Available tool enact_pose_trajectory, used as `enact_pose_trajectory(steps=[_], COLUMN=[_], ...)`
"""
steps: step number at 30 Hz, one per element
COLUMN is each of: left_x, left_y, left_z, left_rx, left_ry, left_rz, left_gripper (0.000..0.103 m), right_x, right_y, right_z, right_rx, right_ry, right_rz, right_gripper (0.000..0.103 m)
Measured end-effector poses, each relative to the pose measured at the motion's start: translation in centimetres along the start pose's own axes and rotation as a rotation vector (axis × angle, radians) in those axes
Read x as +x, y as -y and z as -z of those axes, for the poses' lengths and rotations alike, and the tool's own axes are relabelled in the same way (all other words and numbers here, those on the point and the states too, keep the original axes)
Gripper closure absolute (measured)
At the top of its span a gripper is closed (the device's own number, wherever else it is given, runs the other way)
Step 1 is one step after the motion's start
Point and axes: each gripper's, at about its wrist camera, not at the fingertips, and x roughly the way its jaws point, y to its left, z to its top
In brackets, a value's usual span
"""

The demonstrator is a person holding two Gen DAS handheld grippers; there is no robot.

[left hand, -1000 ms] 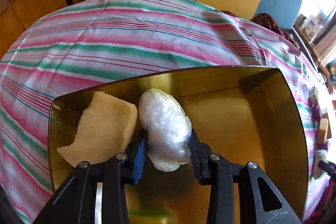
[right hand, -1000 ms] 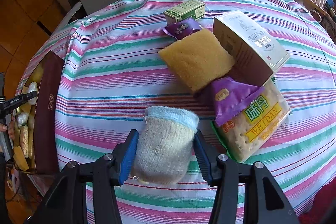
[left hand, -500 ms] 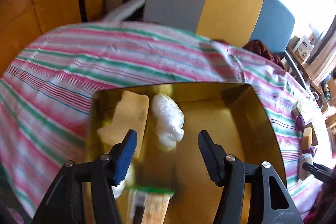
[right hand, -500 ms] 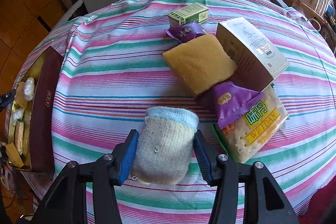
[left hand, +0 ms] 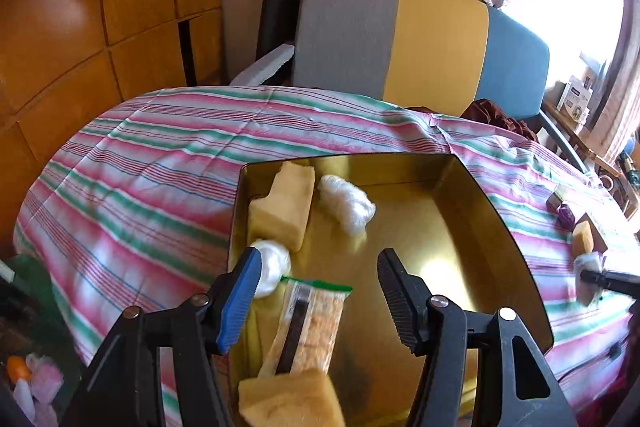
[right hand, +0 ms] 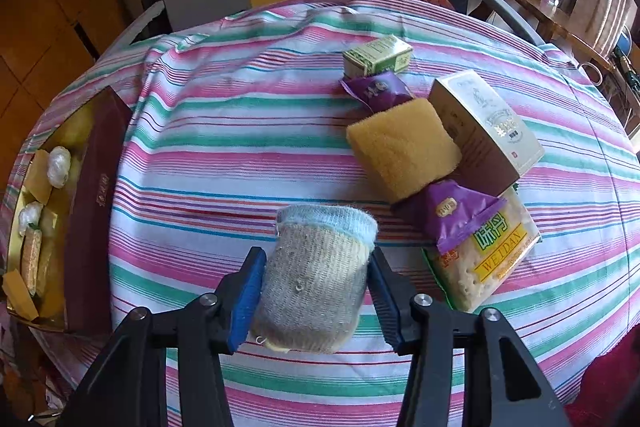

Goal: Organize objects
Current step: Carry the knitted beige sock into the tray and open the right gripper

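My left gripper hangs open over the gold tray, with nothing between its fingers. In the tray lie a white plastic-wrapped ball, a yellow sponge, a second white ball, a cracker packet and another sponge. My right gripper is shut on a rolled grey sock with a blue cuff, held just above the striped cloth. The tray shows at the far left of the right wrist view.
To the right on the striped tablecloth lie a yellow sponge, a tan carton, a green box, two purple packets and a cracker pack. A grey, yellow and blue chair stands behind the table.
My left gripper let go of the white wrapped ball, which now lies in the tray, opened, and drew back and upward. The right gripper rose slightly with the sock.
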Motion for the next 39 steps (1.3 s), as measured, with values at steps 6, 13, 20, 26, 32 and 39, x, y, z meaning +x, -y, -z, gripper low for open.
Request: enact_pose_trajectory(steps=[6, 13, 20, 26, 32, 39], left_x=[-0.8, -1.1, -1.3, -1.3, -1.2, -1.3], left_y=[-0.8, -2.1, -3.6, -5.1, -6.5, -8.0], left_z=[1.1, 1.6, 2.1, 2.5, 3.1, 3.5], left_rx=[-0.011, -0.044, -0.073, -0.101, -0.143, -0.183], left_ry=[0.012, 0.009, 0.006, 0.001, -0.008, -0.014], left_rz=[-0.003, -0.003, -0.014, -0.03, -0.031, -0.042], left_gripper=[0.042, 0.042, 0.042, 0.042, 0.042, 0.042], right_x=[-2.5, -4.7, -2.7, -0.2, 1.9, 5.6], right_y=[-6.1, -15.5, -23.4, -26.6, -28.6, -32.4], right_z=[-1.5, -3.3, -3.4, -2.7, -2.2, -2.2], right_rx=[-0.079, -0.217, -0.324, -0.365, -0.392, -0.447], right_ry=[0.078, 0.136, 0.09, 0.041, 0.033, -0.005], right_rz=[-0.11, -0.311, -0.401, -0.411, -0.375, -0.278], right_gripper=[0.052, 0.051, 0.052, 0.052, 0.051, 0.052])
